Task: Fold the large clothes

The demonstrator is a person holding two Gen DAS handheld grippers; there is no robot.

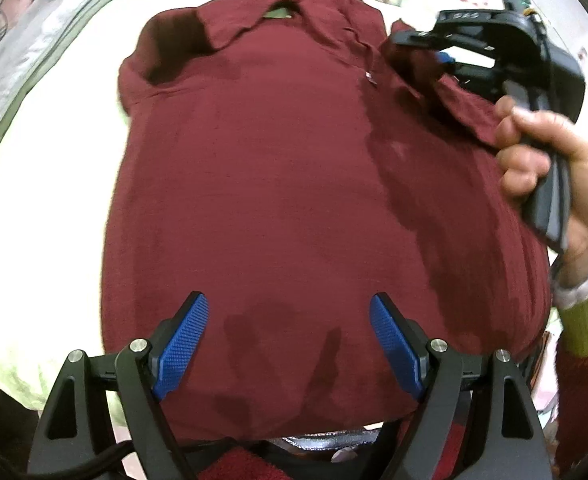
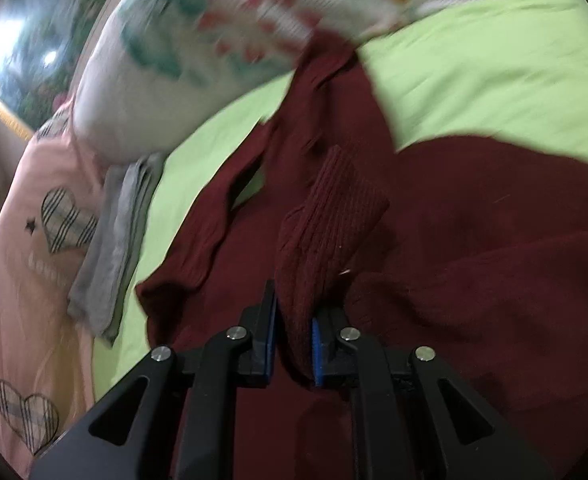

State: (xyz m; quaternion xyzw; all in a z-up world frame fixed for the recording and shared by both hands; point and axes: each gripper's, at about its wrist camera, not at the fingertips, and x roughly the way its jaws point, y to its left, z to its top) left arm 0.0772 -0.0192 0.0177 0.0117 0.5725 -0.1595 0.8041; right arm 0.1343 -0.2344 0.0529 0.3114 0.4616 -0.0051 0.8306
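sweater (image 1: 261, 184): I see it spread flat on the bed (image 1: 53, 208), collar at the far end, hem nearest me.
folded cloth (image 1: 33, 60): on the bed, left of the sweater's collar end, apart from it.
patterned pillow (image 2: 197, 52): beyond the sweater's collar, behind the folded cloth.
heart-print bedding (image 2: 33, 240): left of the folded cloth, furthest from the sweater.
left hand-held gripper (image 1: 287, 340): over the sweater's hem, a pad to each side.
right hand-held gripper (image 2: 294, 344): over the sweater's right side, a cuff (image 2: 334, 220) between its pads.
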